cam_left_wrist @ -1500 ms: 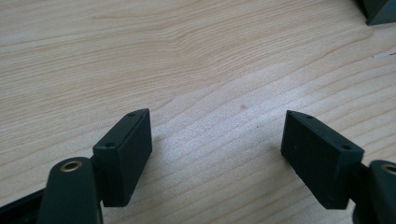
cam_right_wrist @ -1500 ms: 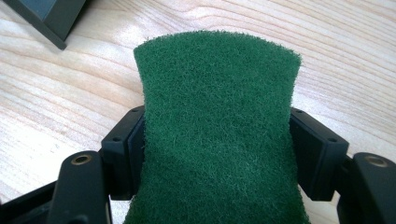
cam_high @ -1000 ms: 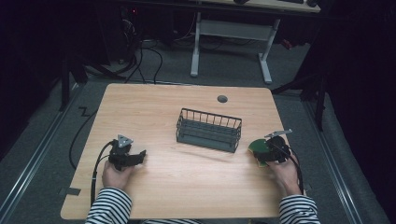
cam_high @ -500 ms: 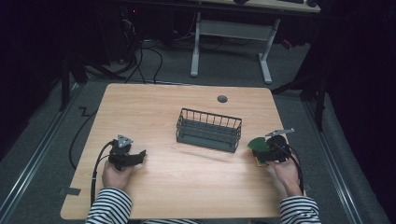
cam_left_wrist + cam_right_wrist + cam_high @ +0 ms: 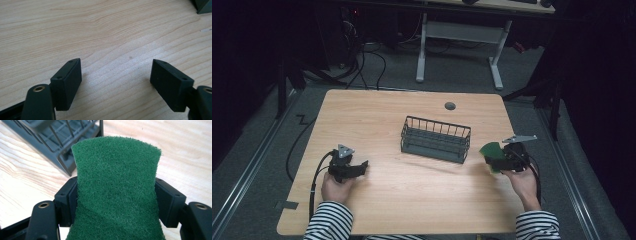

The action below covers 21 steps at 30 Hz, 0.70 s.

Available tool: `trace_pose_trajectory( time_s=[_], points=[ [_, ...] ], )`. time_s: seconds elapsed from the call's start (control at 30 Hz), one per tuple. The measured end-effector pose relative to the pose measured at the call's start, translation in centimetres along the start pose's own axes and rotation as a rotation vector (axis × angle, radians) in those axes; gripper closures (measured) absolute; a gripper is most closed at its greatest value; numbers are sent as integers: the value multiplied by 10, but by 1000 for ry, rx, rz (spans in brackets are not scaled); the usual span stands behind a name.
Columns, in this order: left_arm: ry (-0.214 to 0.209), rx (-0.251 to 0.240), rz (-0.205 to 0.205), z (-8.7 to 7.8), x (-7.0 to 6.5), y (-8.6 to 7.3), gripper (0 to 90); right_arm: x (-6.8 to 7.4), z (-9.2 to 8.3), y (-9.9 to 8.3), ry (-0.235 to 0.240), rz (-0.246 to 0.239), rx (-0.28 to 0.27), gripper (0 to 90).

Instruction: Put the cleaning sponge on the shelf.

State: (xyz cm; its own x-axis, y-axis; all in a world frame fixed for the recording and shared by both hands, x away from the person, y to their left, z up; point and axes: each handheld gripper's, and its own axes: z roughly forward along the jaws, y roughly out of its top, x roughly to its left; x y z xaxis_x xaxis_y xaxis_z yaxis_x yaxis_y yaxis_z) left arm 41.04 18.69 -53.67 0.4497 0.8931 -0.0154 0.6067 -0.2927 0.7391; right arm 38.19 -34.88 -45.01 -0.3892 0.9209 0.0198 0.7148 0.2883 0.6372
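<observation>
Pinching fuzzy green scouring pad (image 5: 116,187) beside wire basket (image 5: 435,139).

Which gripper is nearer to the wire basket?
Right. The right gripper, shut on a green scouring pad, sits just off the end of the wire basket nearest it. The left gripper, open with nothing between its jaws, sits farther off toward the table's near left.

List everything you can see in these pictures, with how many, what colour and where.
scouring pad: one, green, clamped between the right gripper's jaws
wire basket: one, dark grey, middle of the table
table: one, light wood
grommet: one, grey, far edge of the table
desk frame: one, white, on the floor behind
left gripper: one, black, jaws apart over bare wood
right gripper: one, black, right of the basket
sleeves: two, striped black and white, bottom edge
</observation>
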Motion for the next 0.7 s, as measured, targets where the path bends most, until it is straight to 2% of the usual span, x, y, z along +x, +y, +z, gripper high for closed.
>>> trace_pose_trajectory(
  time_s=[0.13,0.2,0.43,0.7],
  points=[
    [1,0,-1,0,0,0,258,0,-20,12,9,-3,-42,306],
    [1,0,0,0,0,0,258,1,-23,15,19,-9,-55,306],
    [1,0,0,0,0,0,258,4,-21,23,35,-3,-63,306],
    [5,0,-2,1,0,1,261,17,-22,43,43,-27,-70,306]
  ],
)
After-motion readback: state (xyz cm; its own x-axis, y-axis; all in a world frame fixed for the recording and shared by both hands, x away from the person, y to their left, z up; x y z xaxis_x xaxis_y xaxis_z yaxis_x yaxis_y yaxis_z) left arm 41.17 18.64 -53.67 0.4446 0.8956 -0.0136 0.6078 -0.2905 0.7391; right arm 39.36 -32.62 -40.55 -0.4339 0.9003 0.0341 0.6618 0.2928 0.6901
